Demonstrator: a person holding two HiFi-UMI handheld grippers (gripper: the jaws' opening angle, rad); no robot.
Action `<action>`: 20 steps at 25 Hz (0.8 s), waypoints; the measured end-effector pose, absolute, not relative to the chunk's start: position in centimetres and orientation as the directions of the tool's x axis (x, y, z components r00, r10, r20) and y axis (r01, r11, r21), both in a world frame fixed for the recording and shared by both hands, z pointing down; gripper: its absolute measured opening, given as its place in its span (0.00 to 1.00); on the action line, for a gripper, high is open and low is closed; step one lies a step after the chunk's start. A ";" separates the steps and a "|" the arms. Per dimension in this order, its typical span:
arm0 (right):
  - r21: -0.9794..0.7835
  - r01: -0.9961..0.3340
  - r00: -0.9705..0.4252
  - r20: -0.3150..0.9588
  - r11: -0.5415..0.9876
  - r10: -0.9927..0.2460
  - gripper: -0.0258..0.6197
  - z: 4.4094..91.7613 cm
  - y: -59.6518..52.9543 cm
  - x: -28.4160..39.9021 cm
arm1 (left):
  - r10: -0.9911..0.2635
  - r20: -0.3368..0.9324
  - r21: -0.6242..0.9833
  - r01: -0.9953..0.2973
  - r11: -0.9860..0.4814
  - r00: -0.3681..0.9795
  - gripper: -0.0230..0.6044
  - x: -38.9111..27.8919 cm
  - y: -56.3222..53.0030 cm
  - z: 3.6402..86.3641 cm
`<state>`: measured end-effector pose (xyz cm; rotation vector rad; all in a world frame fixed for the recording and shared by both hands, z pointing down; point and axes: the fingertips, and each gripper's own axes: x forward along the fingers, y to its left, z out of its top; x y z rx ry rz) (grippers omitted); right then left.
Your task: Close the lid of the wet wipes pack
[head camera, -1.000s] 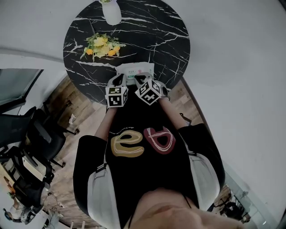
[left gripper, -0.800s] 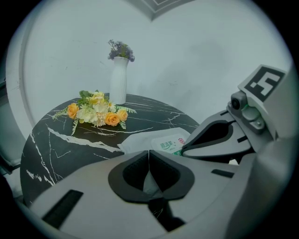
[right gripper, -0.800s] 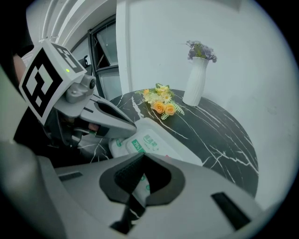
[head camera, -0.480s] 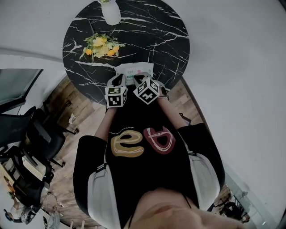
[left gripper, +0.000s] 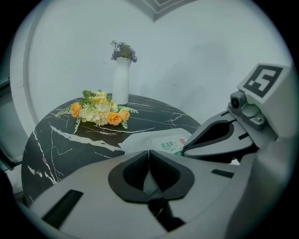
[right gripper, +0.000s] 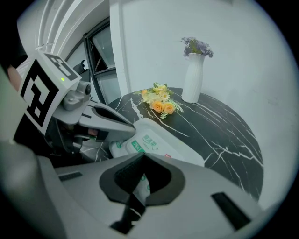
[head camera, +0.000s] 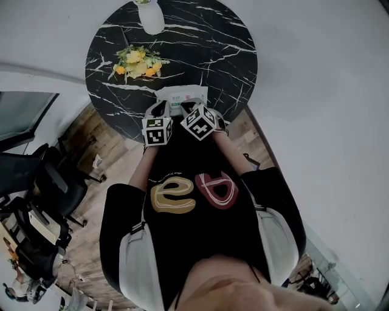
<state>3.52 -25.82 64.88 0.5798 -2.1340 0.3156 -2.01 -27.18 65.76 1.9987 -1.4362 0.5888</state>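
A white wet wipes pack (head camera: 182,95) lies flat at the near edge of the round black marble table (head camera: 219,36). In the right gripper view its oval lid (right gripper: 148,141) with green print looks flat against the pack. My left gripper (head camera: 159,109) is at the pack's near left corner, my right gripper (head camera: 191,109) at its near middle. Both are shut with nothing between the jaws. In the left gripper view my left gripper (left gripper: 148,153) points at the pack (left gripper: 161,144), and the right gripper (left gripper: 219,140) hovers over the pack's right part. In the right gripper view my right gripper (right gripper: 141,158) hangs just above the pack.
A bunch of yellow and orange flowers (head camera: 138,62) lies on the table's left side. A white vase (head camera: 152,17) stands at the far edge. Black office chairs (head camera: 42,182) stand on the wooden floor to the left. A white wall runs behind and to the right.
Both grippers have crept slightly forward toward the pack; the right one has shifted a little up and left. The pack has not moved.
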 end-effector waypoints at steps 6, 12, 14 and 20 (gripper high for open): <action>-0.035 -0.558 -0.545 0.769 0.829 -0.334 0.06 63.9 -26.1 3.8 | -0.699 0.650 0.209 -0.955 -0.212 0.297 0.07 -2.3 -27.0 65.4; -0.054 -0.624 -0.593 0.682 0.780 -0.428 0.06 61.2 -27.1 4.3 | -0.763 0.572 0.230 -0.952 -0.204 0.301 0.07 -2.7 -27.2 63.2; -0.054 -0.638 -0.603 0.655 0.768 -0.455 0.06 60.2 -27.3 4.6 | -0.794 0.525 0.236 -0.949 -0.208 0.305 0.07 -2.6 -27.6 61.8; 0.032 -0.670 -0.600 0.566 0.742 -0.566 0.06 56.6 -28.2 5.7 | -0.860 0.378 0.200 -0.937 -0.285 0.342 0.07 -2.1 -28.2 56.5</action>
